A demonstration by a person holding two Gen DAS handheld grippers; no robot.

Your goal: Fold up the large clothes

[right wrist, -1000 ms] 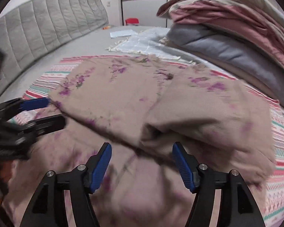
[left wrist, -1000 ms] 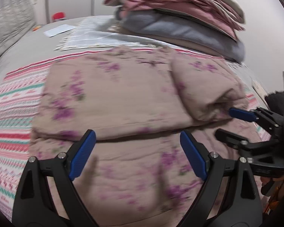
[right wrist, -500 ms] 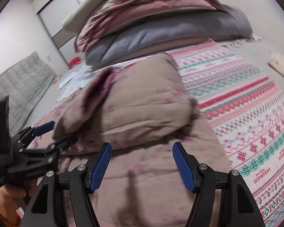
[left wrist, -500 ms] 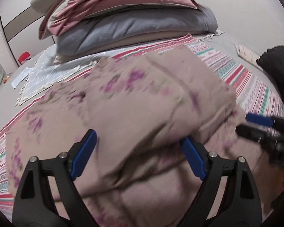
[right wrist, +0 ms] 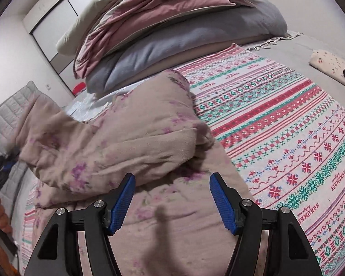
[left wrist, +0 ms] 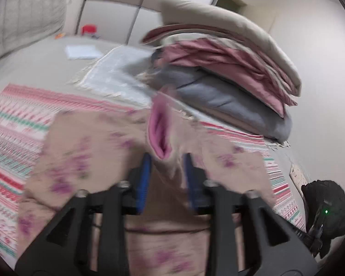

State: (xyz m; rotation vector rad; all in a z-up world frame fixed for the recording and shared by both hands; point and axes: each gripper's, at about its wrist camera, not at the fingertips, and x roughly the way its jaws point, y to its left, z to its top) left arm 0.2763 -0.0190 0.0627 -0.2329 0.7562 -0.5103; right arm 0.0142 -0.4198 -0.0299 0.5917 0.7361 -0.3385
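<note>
**Left hand-held gripper clamped on garment fold; right one apart above it**

Left wrist view: the left hand-held gripper (left wrist: pixel 166 174) has its blue pads drawn close together on a raised fold of the floral beige garment (left wrist: pixel 85 151). A pink lining (left wrist: pixel 159 131) shows at the pinched ridge, which stands up between the pads. View is motion-blurred.

Right wrist view: the right hand-held gripper (right wrist: pixel 171 203) has its pads wide apart, nothing between them, above the garment (right wrist: pixel 131 142). The upper layer of the garment lies bunched and doubled over the lower layer, lifted at its left side.

The garment sits on a striped patterned rug (right wrist: pixel 287 142) spread over a bed (left wrist: pixel 34 69). Just behind it is a stack of folded bedding (right wrist: pixel 172 27): beige, pink, then grey. A pale fringed cloth (left wrist: pixel 117 69) lies beside the stack. A quilted headboard (left wrist: pixel 23 11) stands at far left.
</note>
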